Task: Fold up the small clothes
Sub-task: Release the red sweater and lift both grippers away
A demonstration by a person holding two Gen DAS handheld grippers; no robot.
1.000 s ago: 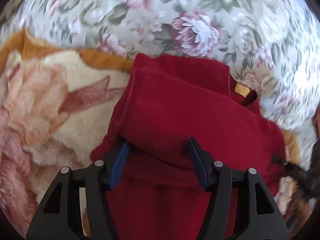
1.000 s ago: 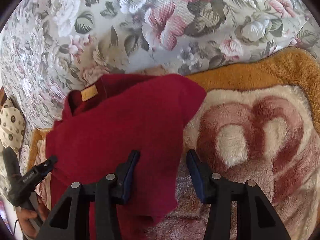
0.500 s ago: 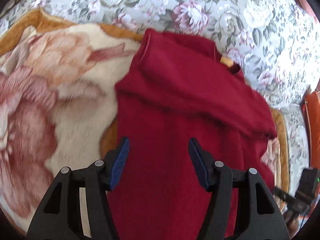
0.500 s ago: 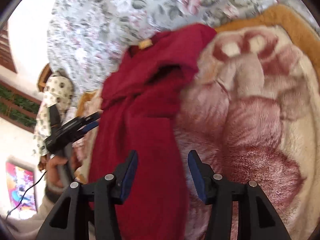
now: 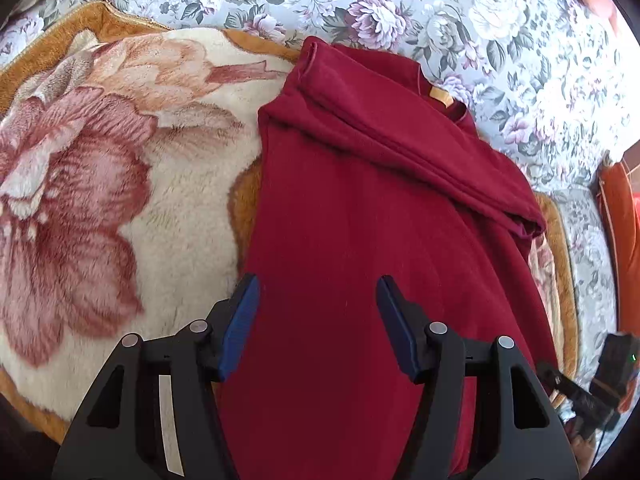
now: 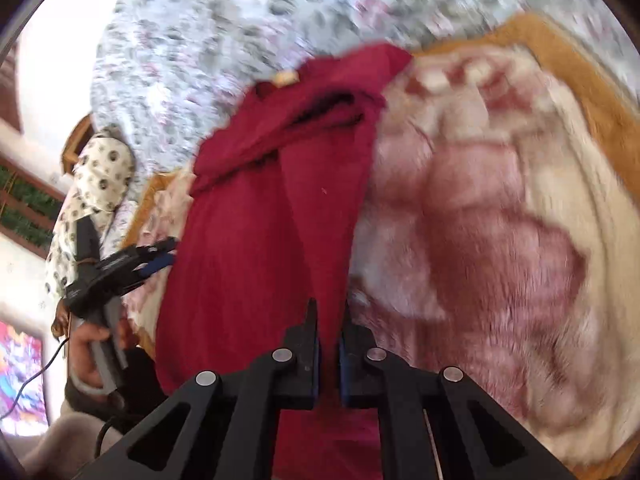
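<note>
A dark red garment (image 5: 360, 208) lies lengthwise on a plush floral blanket (image 5: 100, 184), its far end folded over, with a small yellow label (image 5: 440, 95) at the neck. My left gripper (image 5: 318, 292) is open and hovers over the garment's near part, holding nothing. In the right wrist view the same red garment (image 6: 256, 224) runs toward me, and my right gripper (image 6: 329, 314) is shut on its near right edge. The left gripper (image 6: 156, 258) shows there at the left, held in a hand.
A grey floral sofa cover (image 5: 440, 8) lies behind and to the right of the blanket. An orange cushion (image 5: 624, 232) sits at the far right. A patterned white cushion (image 6: 92, 184) lies at the left in the right wrist view.
Both grippers drew back toward the garment's near end after letting go of the far fold. My right gripper went from open to shut on the near edge. My left stayed open.
</note>
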